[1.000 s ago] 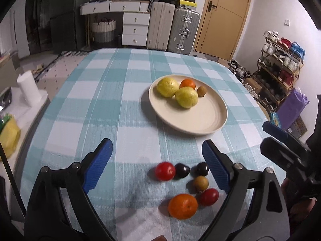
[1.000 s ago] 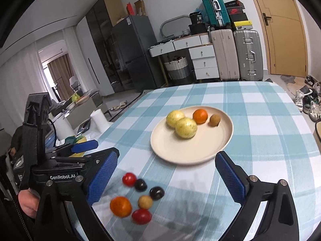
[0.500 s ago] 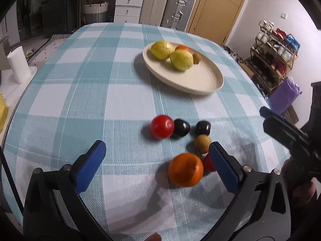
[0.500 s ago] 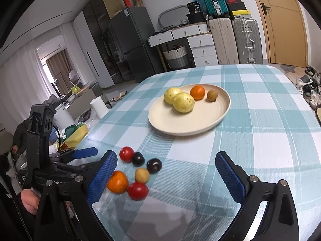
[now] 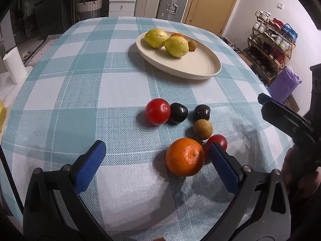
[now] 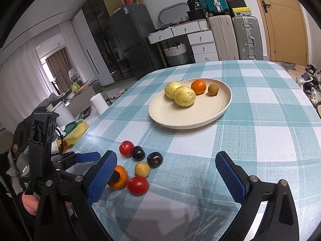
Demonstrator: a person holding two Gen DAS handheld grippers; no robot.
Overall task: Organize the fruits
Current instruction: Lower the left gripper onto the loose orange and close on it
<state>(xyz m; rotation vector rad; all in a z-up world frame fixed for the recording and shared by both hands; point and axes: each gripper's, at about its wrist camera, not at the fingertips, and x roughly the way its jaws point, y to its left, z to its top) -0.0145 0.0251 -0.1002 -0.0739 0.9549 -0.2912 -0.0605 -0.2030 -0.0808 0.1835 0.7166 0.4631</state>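
Left wrist view: six fruits (image 5: 184, 156) on cloth, four on plate (image 5: 200, 68); both claws (image 5: 156, 152) spread wide.

The left gripper (image 5: 156, 151) points steeply downward, its two blue-padded jaws spread wide with nothing pressed between them; they have just been opening. Its black frame fills the lower part of the left wrist view, and its right finger (image 5: 222, 164) sits low. From the right wrist view, the left gripper (image 6: 94, 166) appears at the lower left, with the person's left hand (image 6: 30, 202) wrapped around its handle. The right gripper (image 6: 166, 172) tilts downward less steeply, jaws likewise wide apart and gripping nothing. In the left wrist view the right gripper's dark body (image 5: 284, 118) reaches in from the right edge, held by the person's right hand (image 5: 297, 170).
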